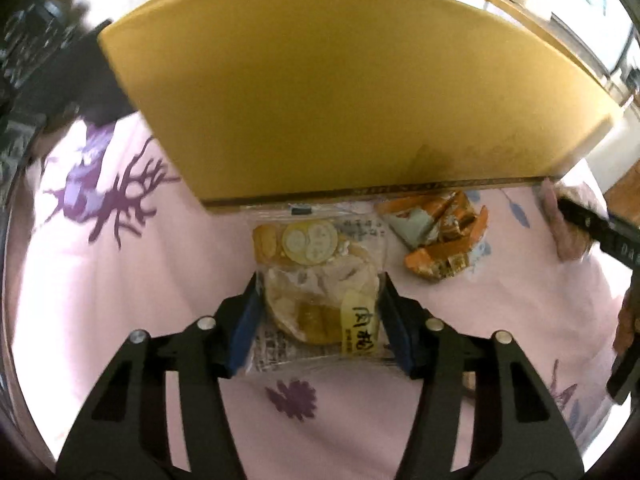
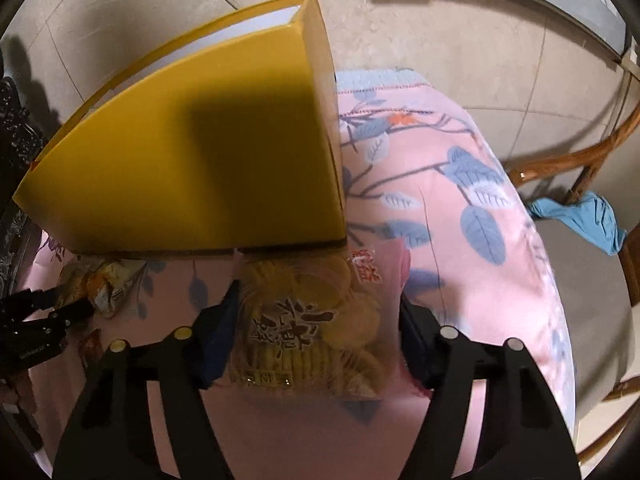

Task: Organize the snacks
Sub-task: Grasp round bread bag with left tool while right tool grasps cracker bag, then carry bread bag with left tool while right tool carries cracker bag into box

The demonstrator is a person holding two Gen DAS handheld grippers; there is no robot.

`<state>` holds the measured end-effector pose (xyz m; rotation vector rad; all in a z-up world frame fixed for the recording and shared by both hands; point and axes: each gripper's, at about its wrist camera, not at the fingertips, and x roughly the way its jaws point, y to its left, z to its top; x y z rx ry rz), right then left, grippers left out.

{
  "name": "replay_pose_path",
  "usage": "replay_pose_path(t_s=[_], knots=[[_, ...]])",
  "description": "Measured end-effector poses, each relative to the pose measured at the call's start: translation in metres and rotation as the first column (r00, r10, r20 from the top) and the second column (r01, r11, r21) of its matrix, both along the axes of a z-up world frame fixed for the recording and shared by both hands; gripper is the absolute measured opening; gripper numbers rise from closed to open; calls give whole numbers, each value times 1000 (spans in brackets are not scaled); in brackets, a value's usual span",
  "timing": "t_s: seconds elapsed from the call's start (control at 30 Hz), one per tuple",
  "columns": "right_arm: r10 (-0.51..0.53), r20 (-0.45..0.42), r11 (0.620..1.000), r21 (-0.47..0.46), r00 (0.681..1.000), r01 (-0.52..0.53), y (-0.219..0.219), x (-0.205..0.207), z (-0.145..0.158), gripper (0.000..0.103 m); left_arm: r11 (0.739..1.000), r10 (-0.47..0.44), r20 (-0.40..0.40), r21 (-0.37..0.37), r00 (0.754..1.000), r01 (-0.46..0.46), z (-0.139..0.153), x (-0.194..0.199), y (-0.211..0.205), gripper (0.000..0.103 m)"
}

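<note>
A tall yellow box (image 1: 340,92) stands on the pink flowered cloth (image 1: 120,280); it also shows in the right wrist view (image 2: 208,168). My left gripper (image 1: 320,280) is shut on a clear bread packet (image 1: 324,280) with a yellow label, just in front of the box. My right gripper (image 2: 318,300) is shut on a clear packet of yellow biscuits (image 2: 312,324), also at the foot of the box. An orange snack packet (image 1: 440,232) lies to the right of the bread packet and shows at the left in the right wrist view (image 2: 108,284).
The cloth (image 2: 460,208) covers a table whose right edge drops to a tiled floor (image 2: 480,40). A wooden chair (image 2: 592,168) with a blue cloth (image 2: 580,220) stands at the right. The other gripper shows at each view's edge (image 1: 600,232) (image 2: 44,320).
</note>
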<state>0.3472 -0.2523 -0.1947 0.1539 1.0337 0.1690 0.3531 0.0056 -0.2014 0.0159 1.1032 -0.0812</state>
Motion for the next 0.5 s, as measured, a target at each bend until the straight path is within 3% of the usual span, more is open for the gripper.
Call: replay_pose_path(t_s=[0.17, 0.5], knots=[[18, -31, 999, 50, 999, -16, -1, -37, 6, 69, 998, 7, -5, -64, 1000, -8, 4, -22, 8, 56], [-13, 175, 995, 96, 984, -4, -21, -105, 55, 69, 987, 88, 45, -142, 995, -80, 30, -70, 30, 56]])
